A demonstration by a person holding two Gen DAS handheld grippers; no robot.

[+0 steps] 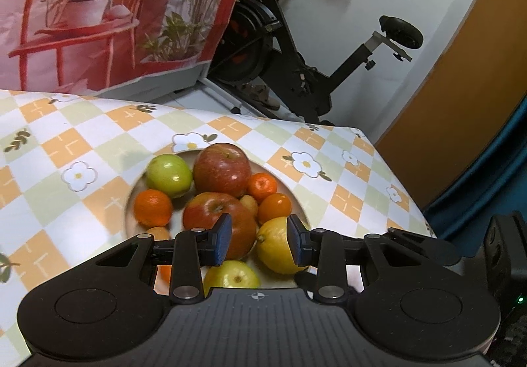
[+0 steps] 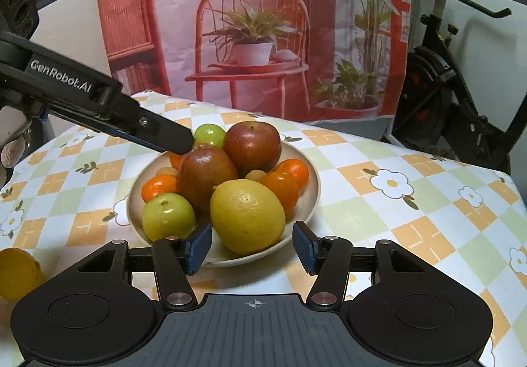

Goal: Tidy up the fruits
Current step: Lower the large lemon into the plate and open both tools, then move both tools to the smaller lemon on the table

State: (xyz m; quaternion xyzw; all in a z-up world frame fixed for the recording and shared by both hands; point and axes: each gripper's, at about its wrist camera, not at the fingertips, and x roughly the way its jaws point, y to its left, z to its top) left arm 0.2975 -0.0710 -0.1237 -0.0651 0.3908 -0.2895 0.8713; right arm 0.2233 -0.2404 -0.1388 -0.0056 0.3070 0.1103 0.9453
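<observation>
A beige plate (image 2: 313, 189) on the checked tablecloth holds a pile of fruit: two red apples (image 2: 206, 176) (image 2: 252, 144), a big lemon (image 2: 247, 215), green fruits (image 2: 168, 215) and several small oranges (image 2: 158, 187). My right gripper (image 2: 252, 250) is open at the plate's near rim, with the lemon just ahead of its blue pads and untouched. My left gripper (image 2: 181, 141) reaches in from the left and hovers over the nearer apple. In the left wrist view the left gripper (image 1: 260, 241) is open with nothing gripped, above the apple (image 1: 214, 212) and the lemon (image 1: 275, 248).
A loose yellow fruit (image 2: 16, 271) lies on the cloth left of the plate. A printed backdrop (image 2: 253, 37) hangs behind the table. An exercise bike (image 1: 280, 47) stands past the table's far edge. A hand (image 2: 13, 136) holds the left gripper.
</observation>
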